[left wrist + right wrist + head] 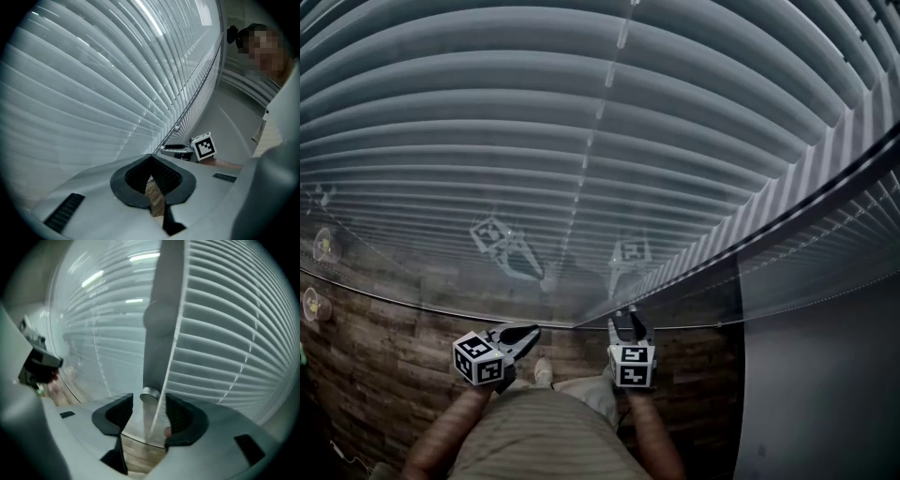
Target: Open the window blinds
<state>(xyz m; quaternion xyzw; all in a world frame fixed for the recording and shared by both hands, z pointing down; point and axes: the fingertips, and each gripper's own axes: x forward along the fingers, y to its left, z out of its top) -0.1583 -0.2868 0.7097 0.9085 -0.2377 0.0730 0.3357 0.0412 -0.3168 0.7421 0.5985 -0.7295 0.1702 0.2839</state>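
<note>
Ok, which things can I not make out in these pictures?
- Top of the wand: right gripper view, cut off by the upper edge.
- Contact between wand and right tongs: same view, blurred close-up, so unclear.
- Outdoors: all views, the closed blinds hide it.
- Top of the blinds: head view, cut off by the edge.

Blinds (581, 112): I recorded smooth pale slats with a faint sheen; plastic or painted metal, I could not tell which.
Glass pane (441, 272): glossy and reflective.
Wand (157, 310): smooth grey shaft; its end cap (150, 393) looked like brushed metal.
Floor (375, 375): matt wood-grain planks.
Left tongs (151, 174) and right tongs (149, 416): smooth matt grey plastic shells; pads (119, 413) were black and ribbed.
Trousers (544, 431): finely ribbed cloth.
</note>
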